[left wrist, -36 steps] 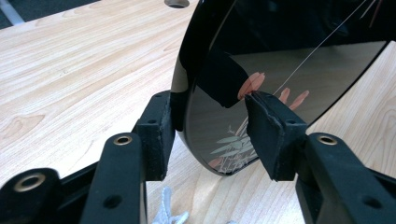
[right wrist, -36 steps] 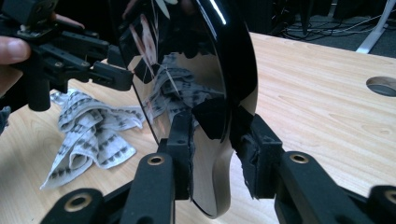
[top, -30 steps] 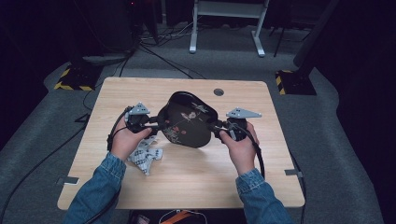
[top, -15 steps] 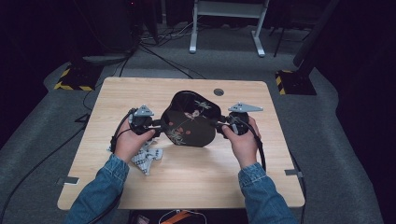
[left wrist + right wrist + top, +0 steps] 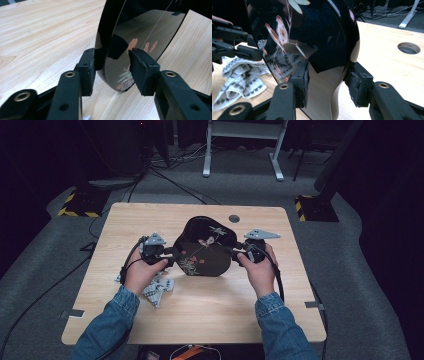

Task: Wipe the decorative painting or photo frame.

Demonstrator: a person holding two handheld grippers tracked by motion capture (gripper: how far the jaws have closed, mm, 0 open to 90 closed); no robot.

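Black lacquer tray point(image 5: 205, 251) tilted over table point(image 5: 200, 315); left gripper point(image 5: 169, 255) and right gripper point(image 5: 231, 253) straddle opposite rims, jaws just opened (cloth point(image 5: 156, 289) beside tray).

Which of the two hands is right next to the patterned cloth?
The left hand: the patterned cloth lies just beside it on the table, while the right hand is across the black tray.
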